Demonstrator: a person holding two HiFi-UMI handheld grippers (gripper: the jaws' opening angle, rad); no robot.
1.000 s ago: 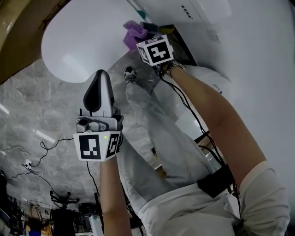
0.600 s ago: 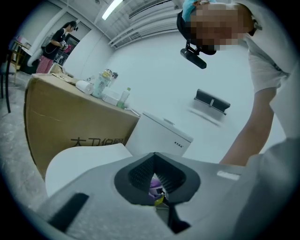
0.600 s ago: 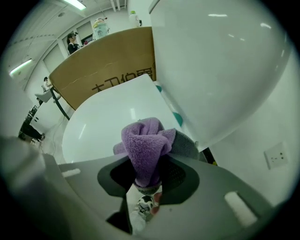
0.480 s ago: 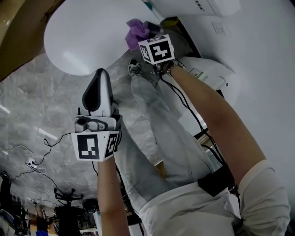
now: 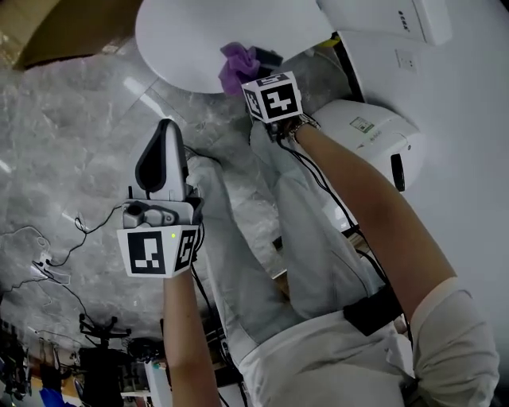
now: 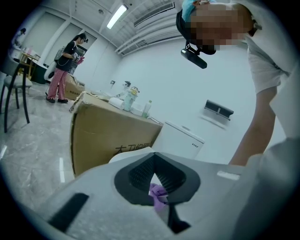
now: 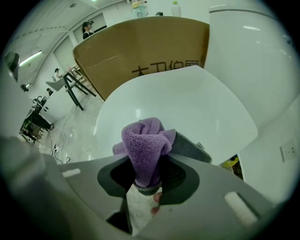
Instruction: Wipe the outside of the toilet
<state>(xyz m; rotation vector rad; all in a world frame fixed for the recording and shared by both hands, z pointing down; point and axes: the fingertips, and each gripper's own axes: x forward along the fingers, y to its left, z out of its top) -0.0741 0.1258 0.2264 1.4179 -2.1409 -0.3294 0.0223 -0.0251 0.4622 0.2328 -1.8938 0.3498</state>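
The white toilet's closed lid (image 5: pixel 199 40) fills the top of the head view, and the tank (image 5: pixel 390 16) is at the top right. My right gripper (image 5: pixel 258 63) is shut on a bunched purple cloth (image 5: pixel 236 63), held against the lid's near edge. In the right gripper view the purple cloth (image 7: pixel 146 145) sticks up from the right gripper (image 7: pixel 147 180) in front of the lid (image 7: pixel 187 103). My left gripper (image 5: pixel 165 133) hangs lower left over the floor, its jaws shut with nothing between them. Past the left gripper (image 6: pixel 154 176), the purple cloth (image 6: pixel 158 194) shows through a small gap.
A brown cardboard box (image 7: pixel 140 51) stands just behind the toilet. A white appliance (image 5: pixel 374 135) sits at the right by the wall. Cables (image 5: pixel 48 270) lie on the grey marble floor (image 5: pixel 71 151). My legs (image 5: pixel 262 230) stretch below the grippers. A person (image 6: pixel 65 70) stands far off.
The toilet lid has shifted right and up in the head view. My right gripper with the cloth has stayed at the lid's edge. The left gripper has barely moved.
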